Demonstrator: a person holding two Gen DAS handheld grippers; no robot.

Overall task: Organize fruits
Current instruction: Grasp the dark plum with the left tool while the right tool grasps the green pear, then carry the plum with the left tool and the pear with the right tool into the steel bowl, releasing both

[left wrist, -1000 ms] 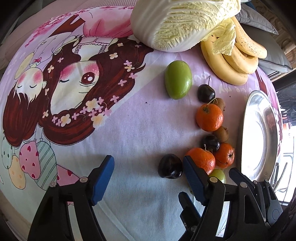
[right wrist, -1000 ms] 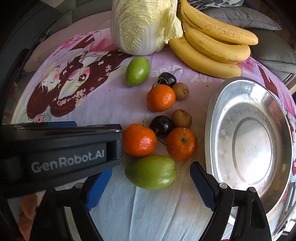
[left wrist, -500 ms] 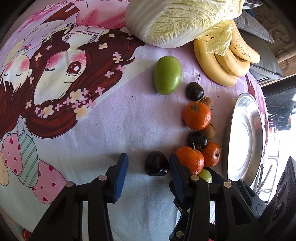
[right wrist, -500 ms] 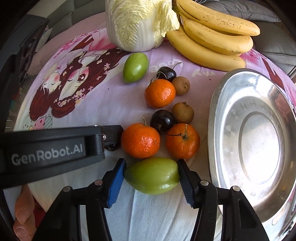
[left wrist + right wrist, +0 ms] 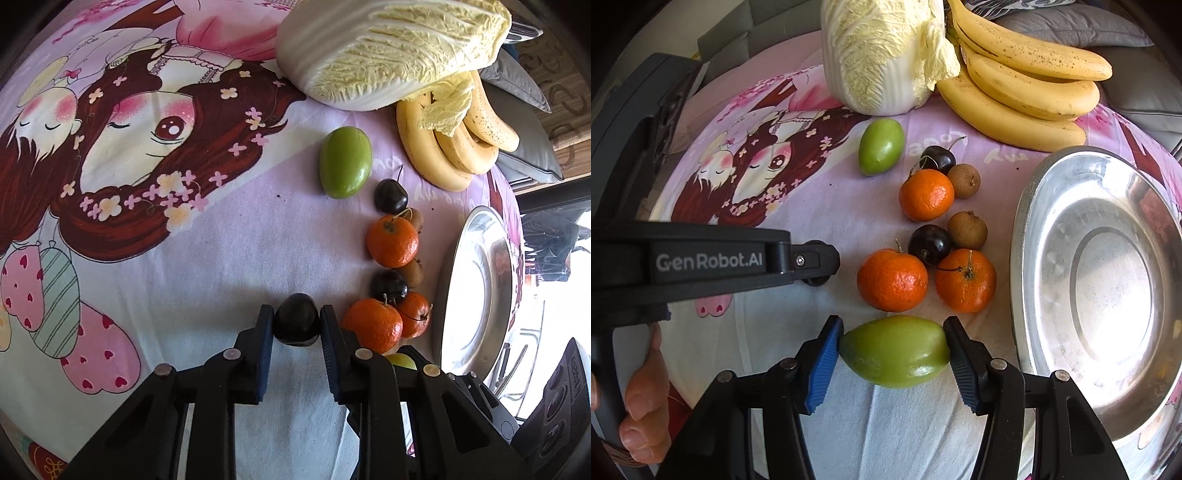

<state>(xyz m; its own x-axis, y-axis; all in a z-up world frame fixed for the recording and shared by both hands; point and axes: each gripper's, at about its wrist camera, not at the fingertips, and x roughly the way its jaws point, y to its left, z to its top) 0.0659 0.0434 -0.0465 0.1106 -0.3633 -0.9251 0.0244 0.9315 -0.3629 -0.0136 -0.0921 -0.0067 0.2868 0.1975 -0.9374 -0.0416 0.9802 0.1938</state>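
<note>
In the left wrist view, the left gripper (image 5: 296,325) had its blue pads closed against both sides of a dark plum (image 5: 296,324) resting on the printed cloth (image 5: 207,266), just left of the mandarins (image 5: 373,325). The steel plate (image 5: 476,295) at the right held no fruit.

In the right wrist view, the right gripper (image 5: 894,352) pinched a green fruit (image 5: 894,350) end to end, just beside the plate (image 5: 1027,258), whose bowl was bare metal.
</note>
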